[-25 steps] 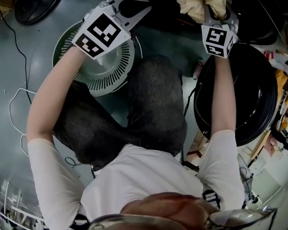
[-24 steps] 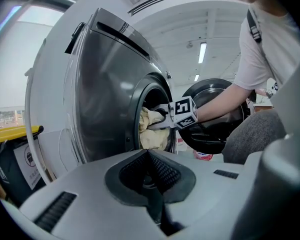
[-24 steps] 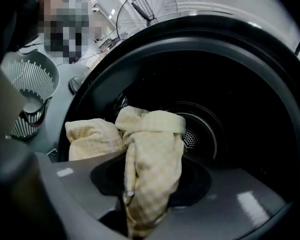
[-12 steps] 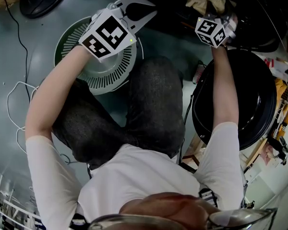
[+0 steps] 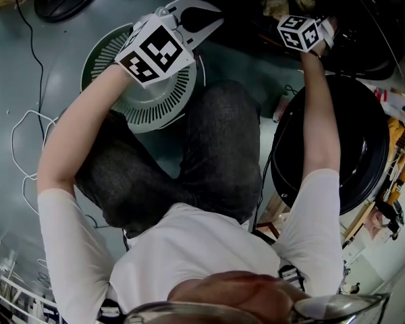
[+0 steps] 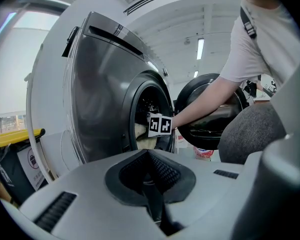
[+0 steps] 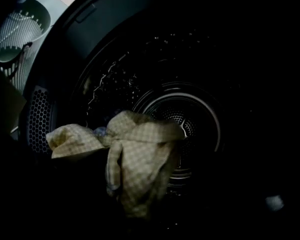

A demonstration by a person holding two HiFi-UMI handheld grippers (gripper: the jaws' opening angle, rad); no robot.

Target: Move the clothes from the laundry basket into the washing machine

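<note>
Only the right gripper view is showing the cloth [image 7: 135,154] inside the drum [image 7: 200,104]. The right hand-held gripper [image 5: 324,28] is reaching in, arm outstretched, jaws just opening around it. The left hand-held gripper [image 5: 214,24] is hovering closed over the basket [image 5: 155,103].

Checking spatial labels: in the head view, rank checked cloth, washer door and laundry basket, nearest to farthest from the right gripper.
1. Checked cloth: top of view, loose just ahead of the right gripper, whose jaws have just been opening.
2. Washer door: swung open, right side of view.
3. Laundry basket: far left.
</note>
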